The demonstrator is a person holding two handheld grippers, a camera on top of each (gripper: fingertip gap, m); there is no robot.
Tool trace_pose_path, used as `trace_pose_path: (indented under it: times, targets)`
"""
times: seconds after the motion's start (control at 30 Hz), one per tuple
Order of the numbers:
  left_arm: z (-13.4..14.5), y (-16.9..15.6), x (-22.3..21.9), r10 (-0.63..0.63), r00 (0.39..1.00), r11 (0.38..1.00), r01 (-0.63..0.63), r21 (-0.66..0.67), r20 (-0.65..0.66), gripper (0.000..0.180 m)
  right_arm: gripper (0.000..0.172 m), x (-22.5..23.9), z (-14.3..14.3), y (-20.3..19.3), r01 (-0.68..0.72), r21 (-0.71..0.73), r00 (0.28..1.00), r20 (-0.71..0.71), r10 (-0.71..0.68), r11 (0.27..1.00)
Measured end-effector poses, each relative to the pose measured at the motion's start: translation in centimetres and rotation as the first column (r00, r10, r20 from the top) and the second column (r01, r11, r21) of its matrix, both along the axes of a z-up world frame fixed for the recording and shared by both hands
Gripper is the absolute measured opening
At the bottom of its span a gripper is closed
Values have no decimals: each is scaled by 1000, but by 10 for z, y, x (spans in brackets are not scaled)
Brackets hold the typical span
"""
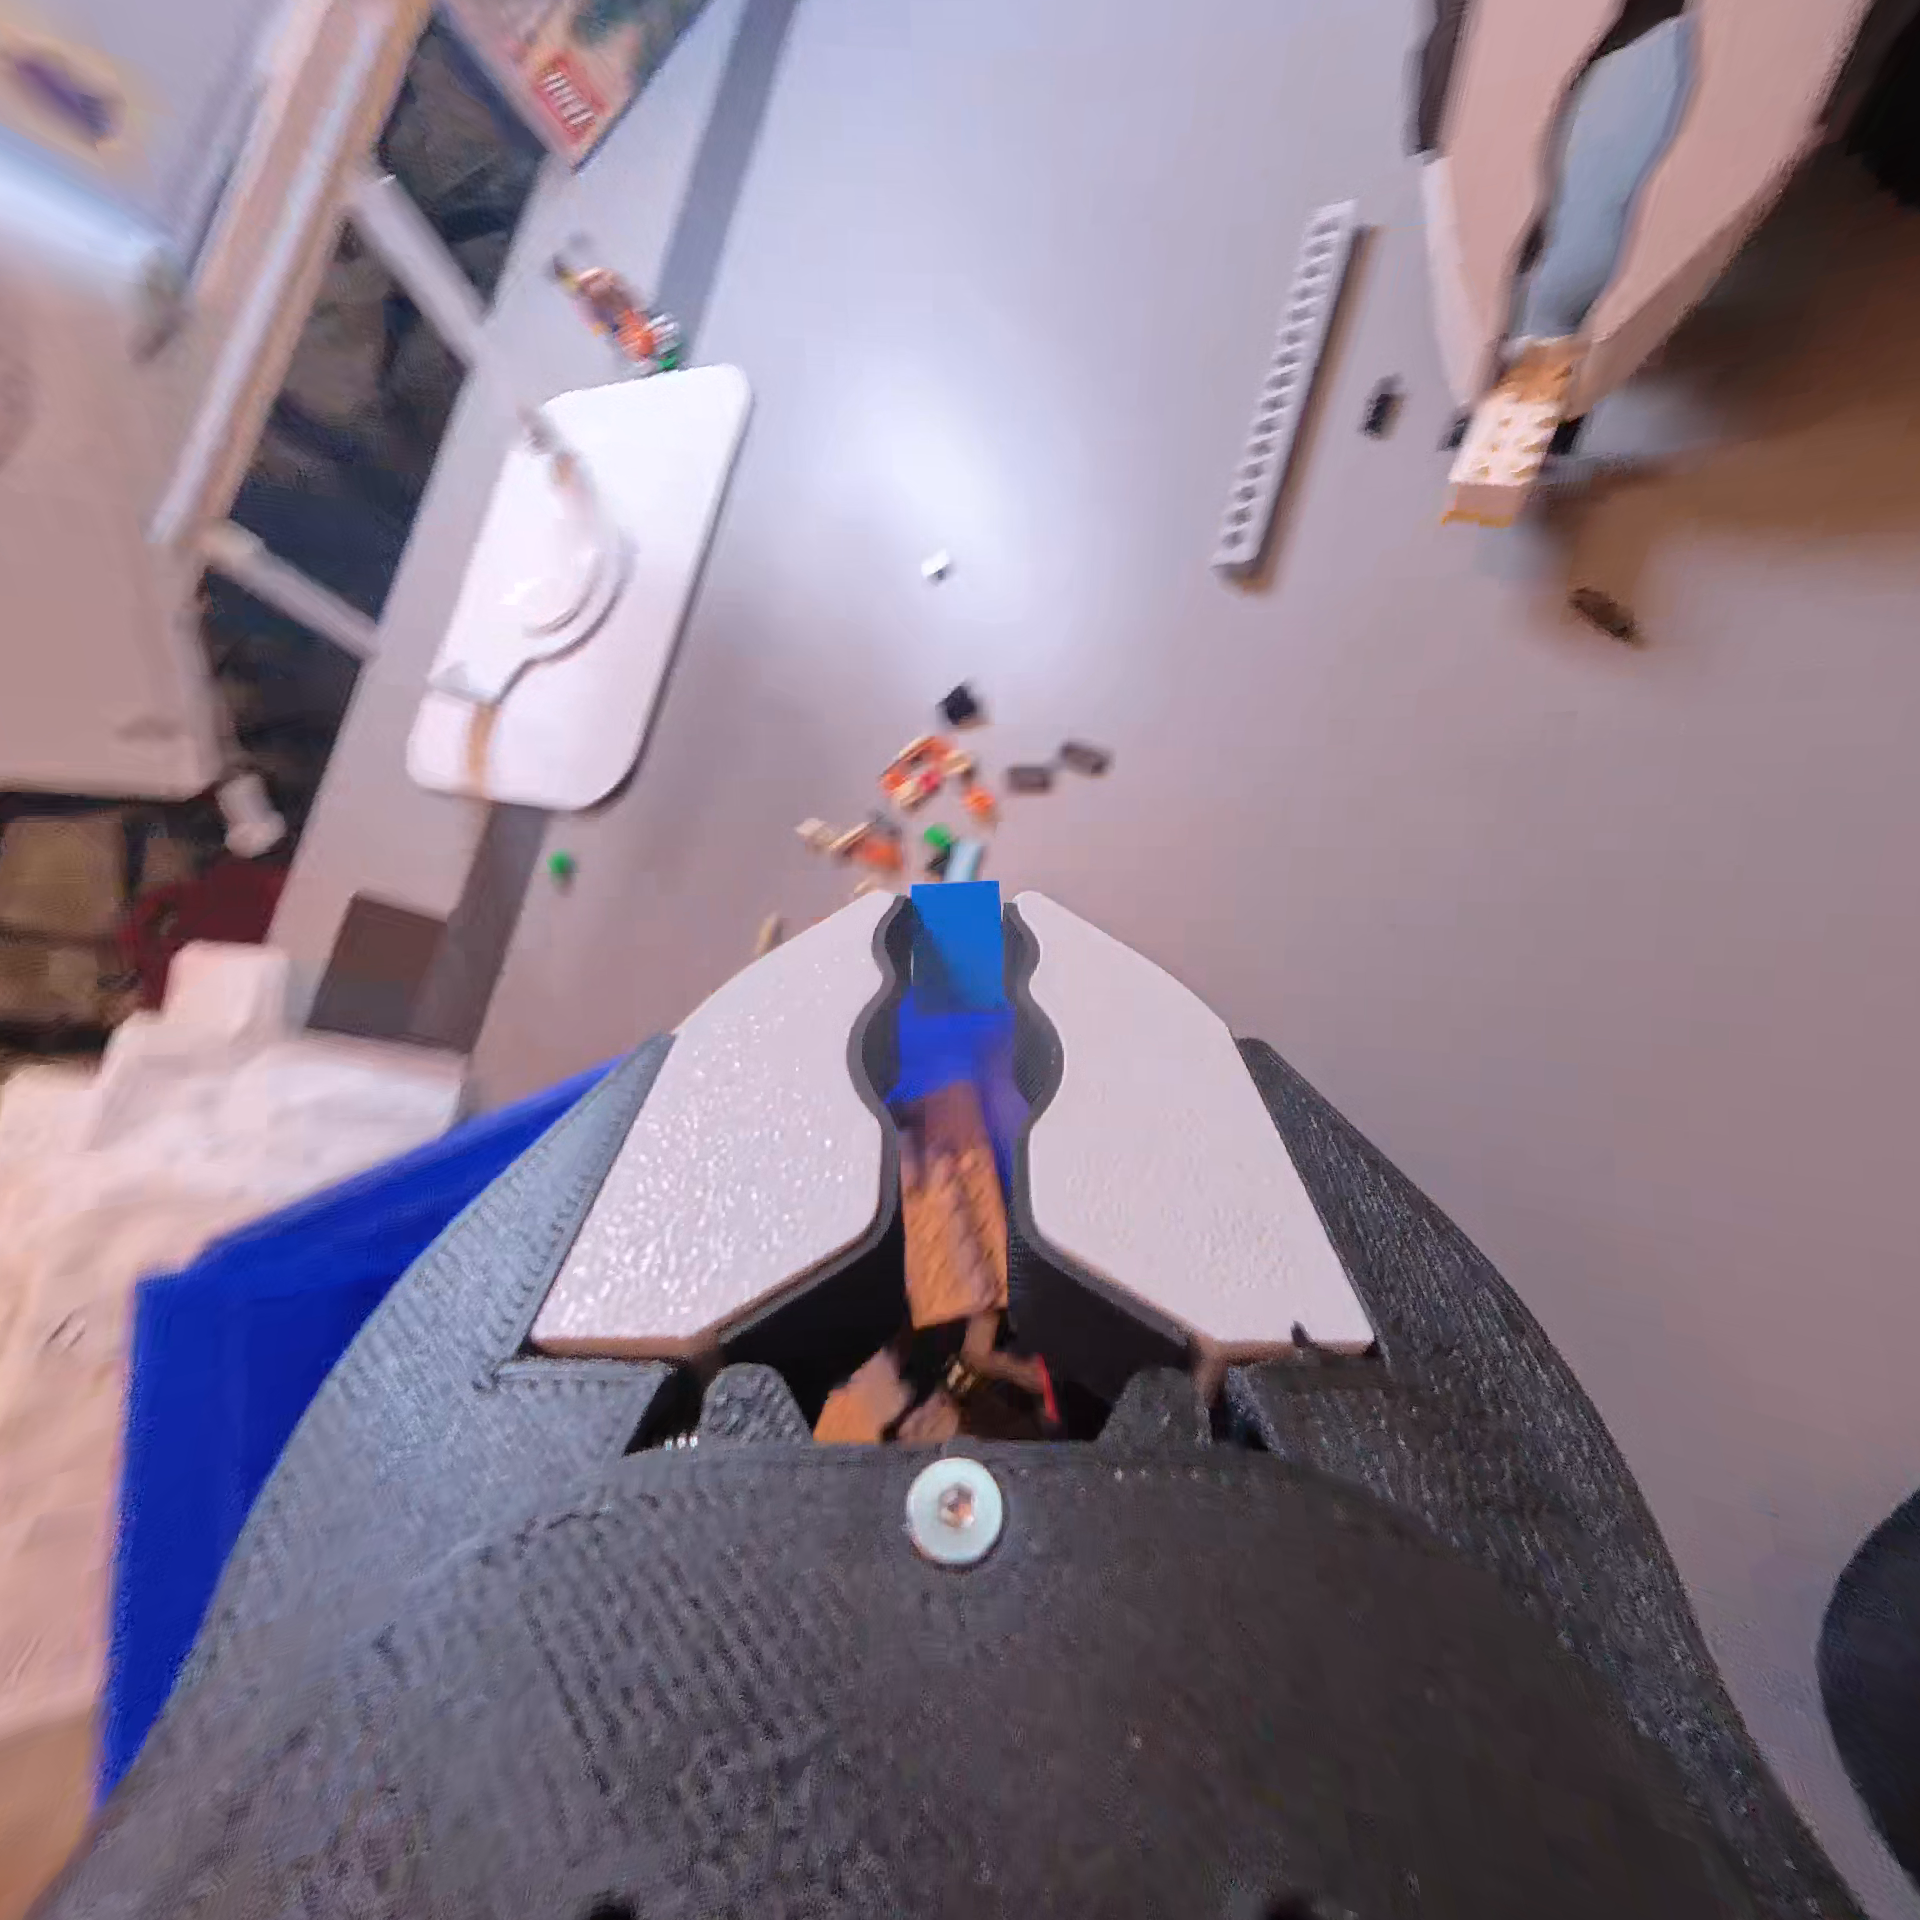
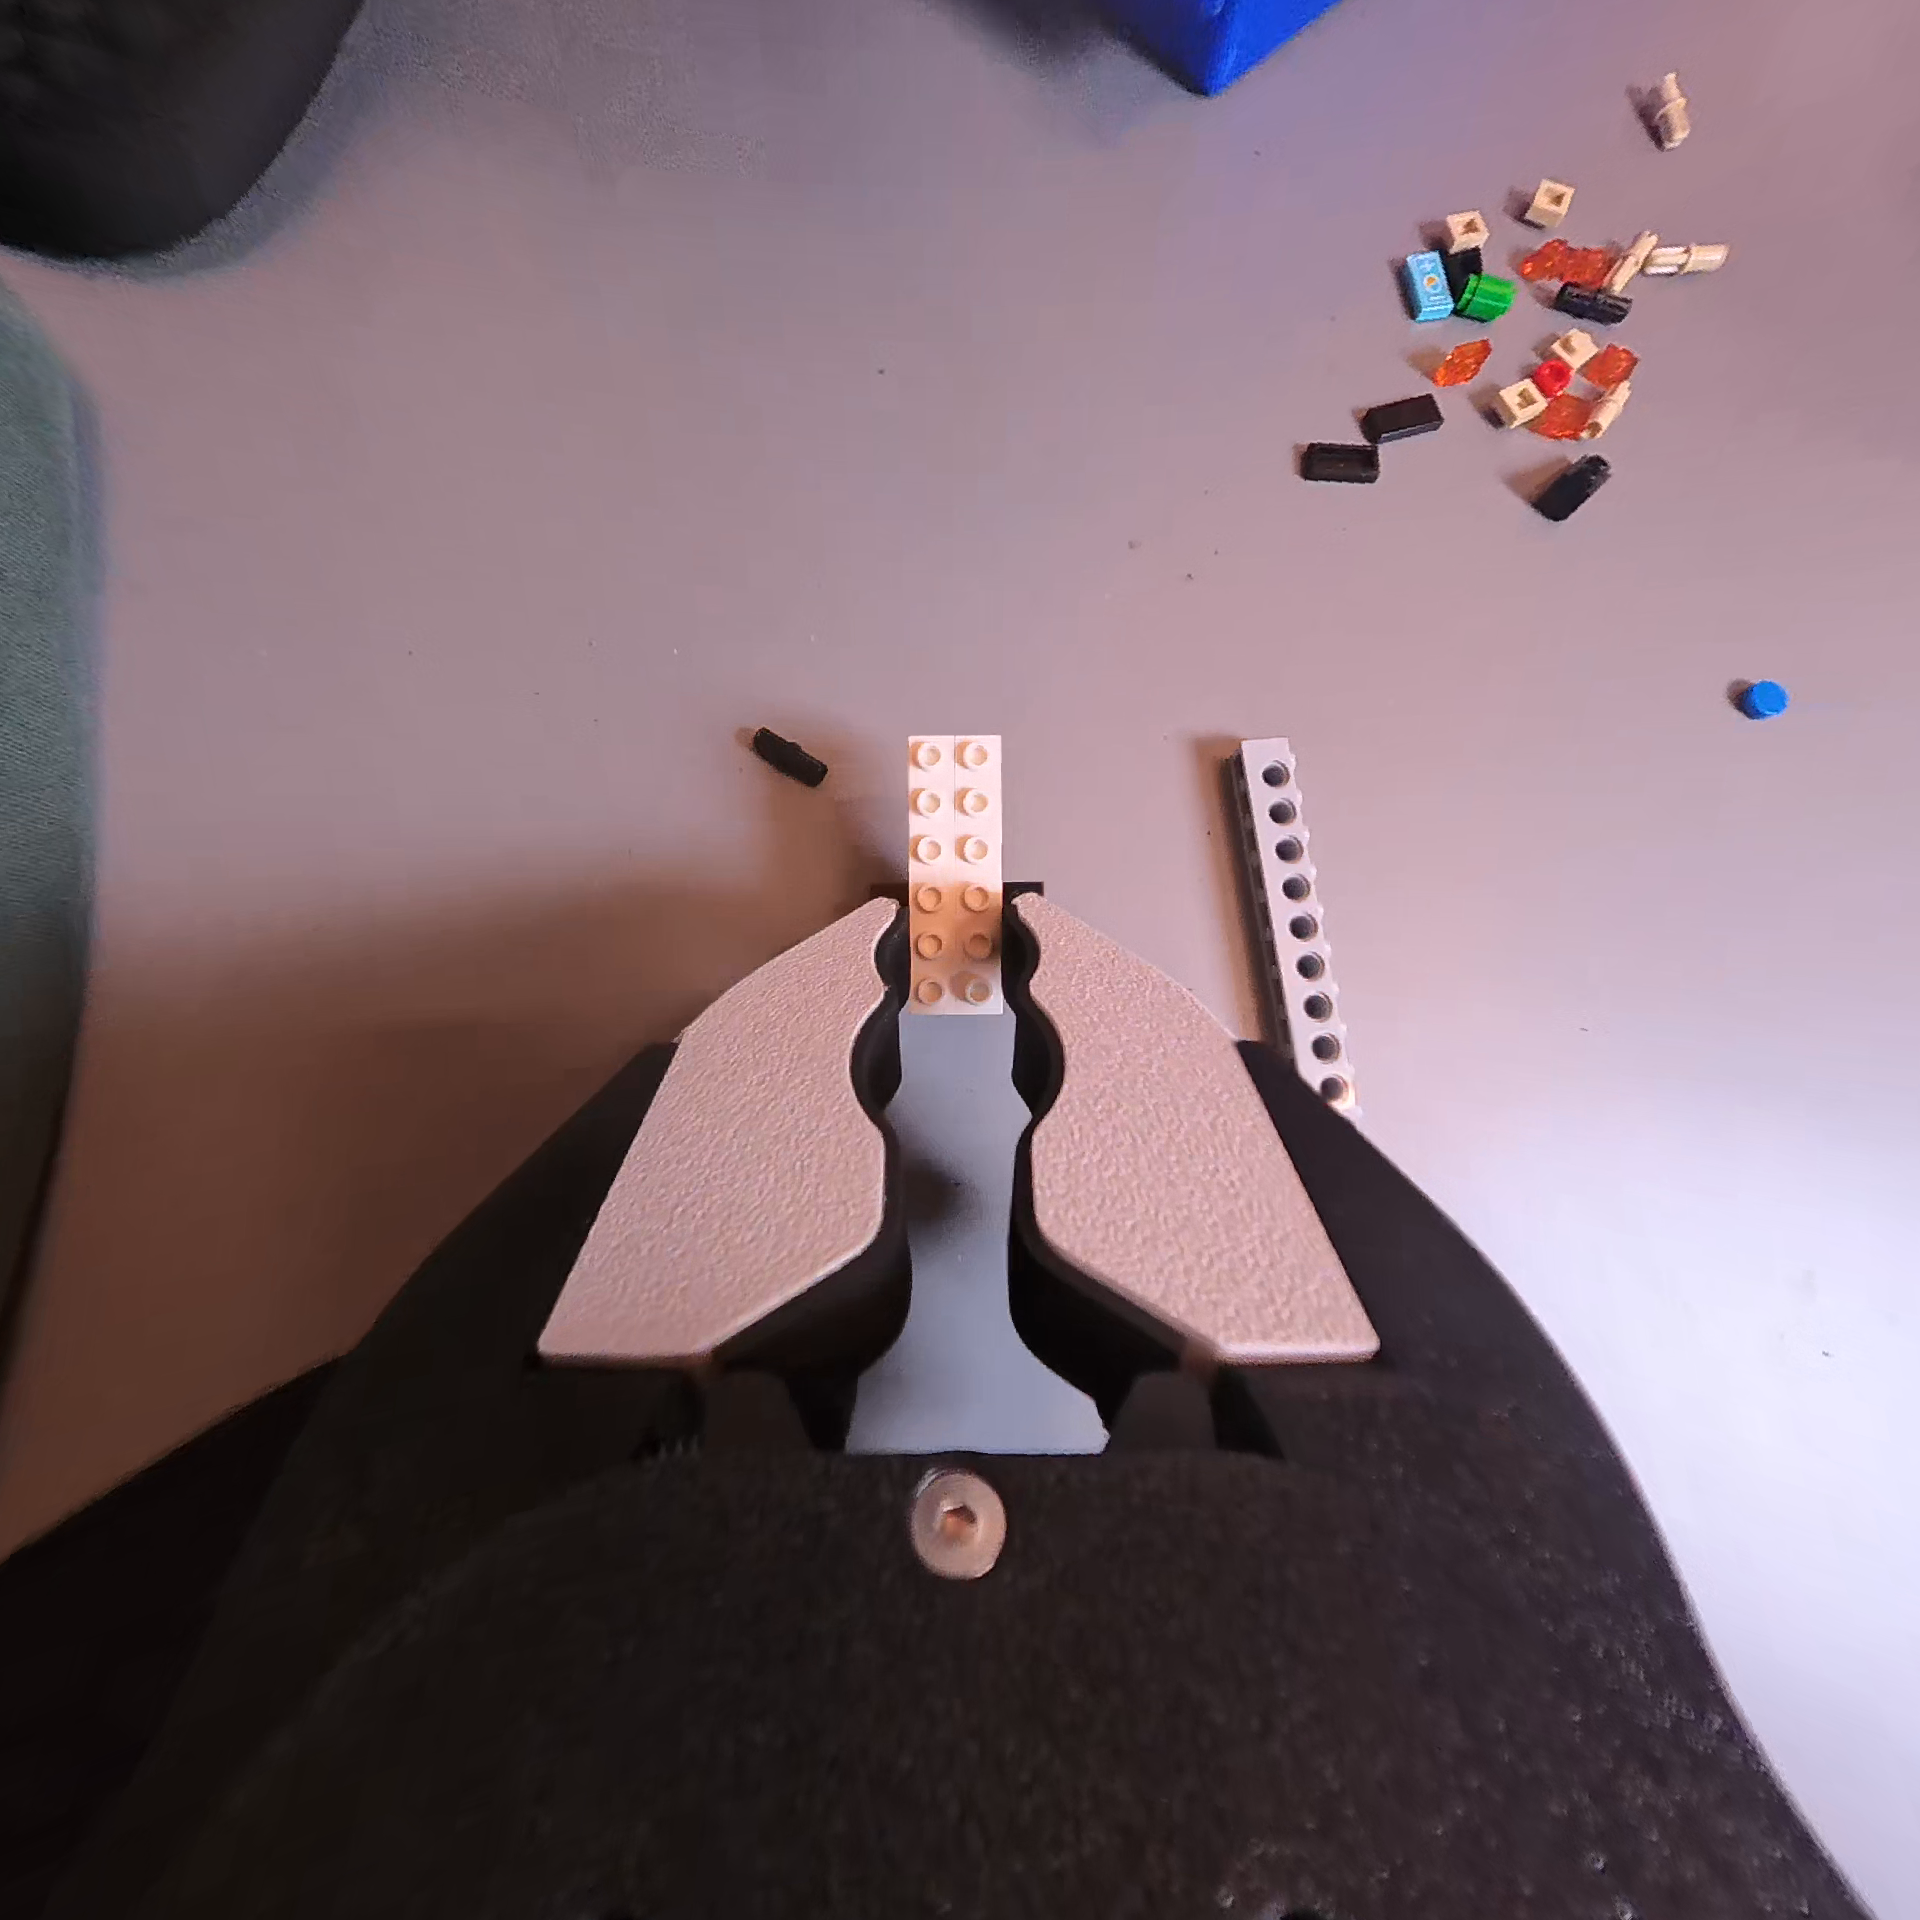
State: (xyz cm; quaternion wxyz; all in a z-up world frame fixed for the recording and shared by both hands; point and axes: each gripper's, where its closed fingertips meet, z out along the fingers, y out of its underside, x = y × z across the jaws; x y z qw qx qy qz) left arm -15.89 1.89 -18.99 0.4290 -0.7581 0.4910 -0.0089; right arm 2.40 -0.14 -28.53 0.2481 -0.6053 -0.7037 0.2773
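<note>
In the left wrist view, the left gripper (image 1: pixel 956 914) has its two pale fingers drawn narrow around a blue block (image 1: pixel 956 940). The block stands between the fingertips, its flat end poking just past them, and both dark inner pads sit against its sides. Behind the block, deeper in the jaws, the view is blurred blue and tan and cannot be made out. Just beyond the tips, on the grey table (image 1: pixel 1351 935), lies a blurred scatter of small bricks (image 1: pixel 935 790) in orange, tan, black and green. Farther left rests a white rounded plate (image 1: pixel 582 582). Farther right lies a long grey beam with holes (image 1: pixel 1288 384), and at the top right the other gripper shows with a tan piece at its tips.

In the right wrist view, the right gripper (image 2: pixel 956 935) is closed narrow on a cream studded plate (image 2: pixel 954 873), two studs wide. The near half of the plate sits between the fingertips, touched by both pads; the far half juts straight out ahead over the table. Just left of the plate lies a small black pin (image 2: pixel 790 756). To the right, close beside the right finger, lies the grey beam with holes (image 2: pixel 1288 914). Far right sits a small blue round stud (image 2: pixel 1763 698), and beyond it the scatter of small bricks (image 2: pixel 1538 332).
</note>
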Motion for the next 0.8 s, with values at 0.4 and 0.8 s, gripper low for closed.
trace_pose_path:
  times: [0.4, 0.8]
  targets:
    - [-19, 9, -135, 406, 913, 905, -408, -120, -45, 17, 17, -3, -1, 1, 0, 23, 1000, -16, 1, 1000]
    - [-14, 20, -123, 395, 915, 917, -398, -26, -78, 36, 17, -6, 2, 3, 12, 43, 999, -54, -10, 999]
